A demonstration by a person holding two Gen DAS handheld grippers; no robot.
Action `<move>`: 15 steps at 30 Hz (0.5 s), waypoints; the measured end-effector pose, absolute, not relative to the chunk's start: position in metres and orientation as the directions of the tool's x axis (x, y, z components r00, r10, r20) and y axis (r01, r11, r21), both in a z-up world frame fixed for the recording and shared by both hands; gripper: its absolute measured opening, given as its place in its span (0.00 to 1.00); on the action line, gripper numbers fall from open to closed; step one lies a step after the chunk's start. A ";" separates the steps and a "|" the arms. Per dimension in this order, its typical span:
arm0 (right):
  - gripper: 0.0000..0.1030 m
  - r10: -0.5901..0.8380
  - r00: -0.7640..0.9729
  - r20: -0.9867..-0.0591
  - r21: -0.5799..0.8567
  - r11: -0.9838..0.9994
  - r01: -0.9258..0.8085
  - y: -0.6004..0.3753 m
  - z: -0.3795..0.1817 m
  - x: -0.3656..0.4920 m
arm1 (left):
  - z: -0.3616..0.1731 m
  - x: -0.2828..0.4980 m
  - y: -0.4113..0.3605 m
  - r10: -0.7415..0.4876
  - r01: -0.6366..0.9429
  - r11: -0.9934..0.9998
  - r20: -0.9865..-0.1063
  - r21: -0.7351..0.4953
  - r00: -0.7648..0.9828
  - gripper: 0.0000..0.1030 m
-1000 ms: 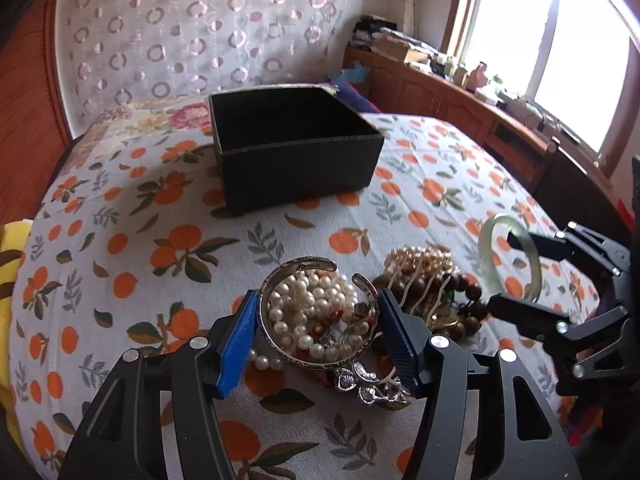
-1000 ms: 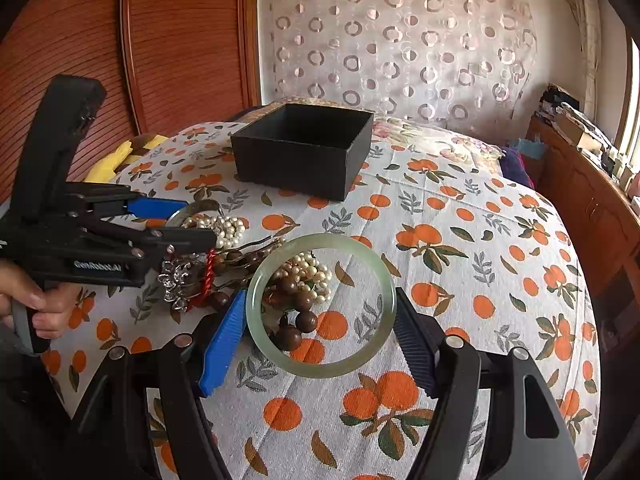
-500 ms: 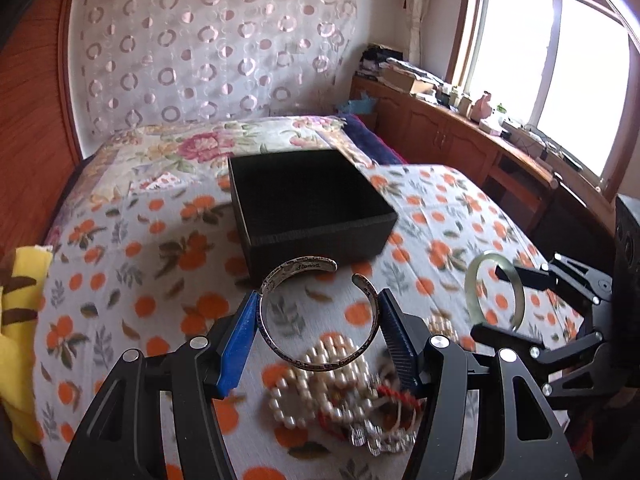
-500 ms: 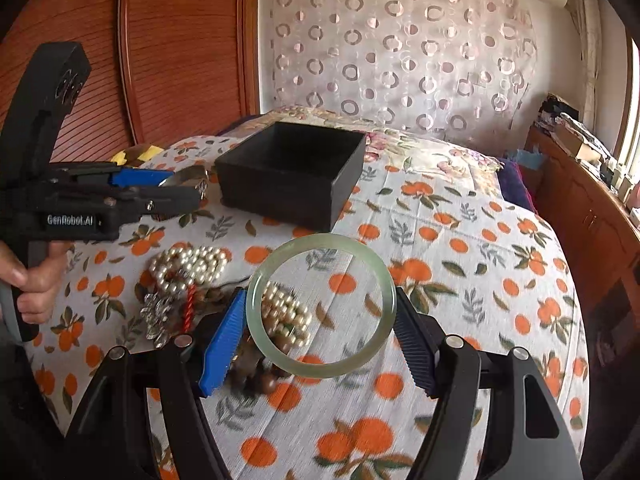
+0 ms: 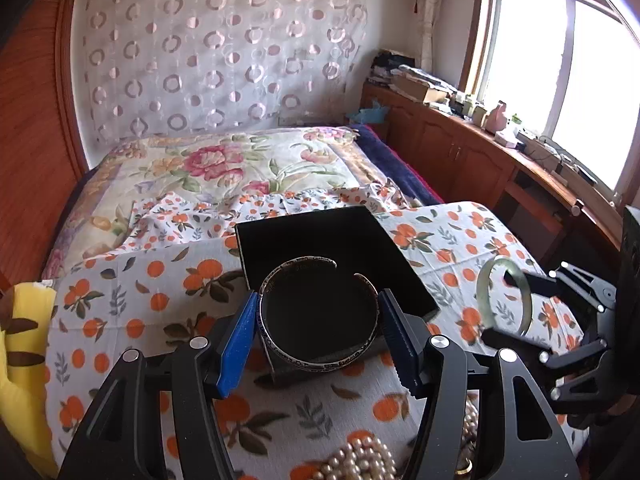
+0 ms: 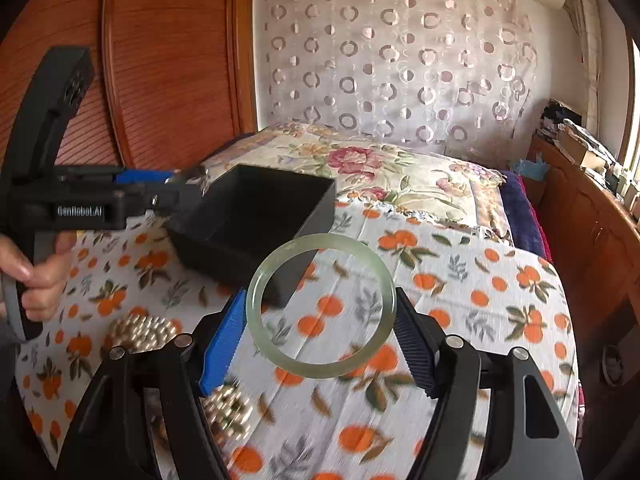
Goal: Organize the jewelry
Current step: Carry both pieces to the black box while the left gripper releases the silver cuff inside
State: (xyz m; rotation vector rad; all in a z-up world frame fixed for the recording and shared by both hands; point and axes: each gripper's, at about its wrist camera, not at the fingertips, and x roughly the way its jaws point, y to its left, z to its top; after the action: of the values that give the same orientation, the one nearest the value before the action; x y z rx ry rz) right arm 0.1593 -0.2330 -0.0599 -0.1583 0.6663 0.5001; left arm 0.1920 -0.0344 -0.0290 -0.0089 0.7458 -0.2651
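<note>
My left gripper (image 5: 318, 322) is shut on a silver cuff bracelet (image 5: 280, 350) and holds it over the near edge of the open black box (image 5: 320, 236). My right gripper (image 6: 320, 308) is shut on a pale green jade bangle (image 6: 256, 322), held above the cloth just right of the black box (image 6: 260, 212). The bangle also shows in the left wrist view (image 5: 482, 292), and the left gripper in the right wrist view (image 6: 188, 184). Pearl strands (image 5: 360, 460) lie on the orange-print cloth below me; they also show in the right wrist view (image 6: 140, 332).
The box stands on a table covered with orange-print cloth (image 5: 120, 300). A bed with a floral cover (image 5: 208, 164) lies beyond it. A wooden cabinet (image 5: 460, 152) runs along the window on the right. A yellow item (image 5: 20, 328) sits at the left edge.
Both grippers rose and moved forward toward the black box with their bracelets. The pile of jewelry dropped toward the bottom of both views.
</note>
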 end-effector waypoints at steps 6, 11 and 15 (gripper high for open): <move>0.72 0.400 0.670 -0.626 0.033 0.872 -0.489 -0.237 -0.060 0.183 | -0.038 0.211 -0.039 -0.241 0.239 0.966 -0.692 -0.101 0.680 0.56; 0.72 0.404 0.659 -0.635 0.037 0.868 -0.496 -0.237 -0.061 0.192 | -0.039 0.217 -0.043 -0.252 0.253 0.962 -0.697 -0.104 0.671 0.56; 0.72 0.411 0.647 -0.642 0.038 0.860 -0.509 -0.232 -0.060 0.196 | -0.031 0.215 -0.043 -0.259 0.259 0.960 -0.681 -0.105 0.685 0.59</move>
State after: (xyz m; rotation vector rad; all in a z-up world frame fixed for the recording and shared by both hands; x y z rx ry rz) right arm 0.1964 -0.2320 -0.0603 -0.1509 0.6915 0.5258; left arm 0.2154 -0.0428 -0.0312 -0.0004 0.7632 -0.2904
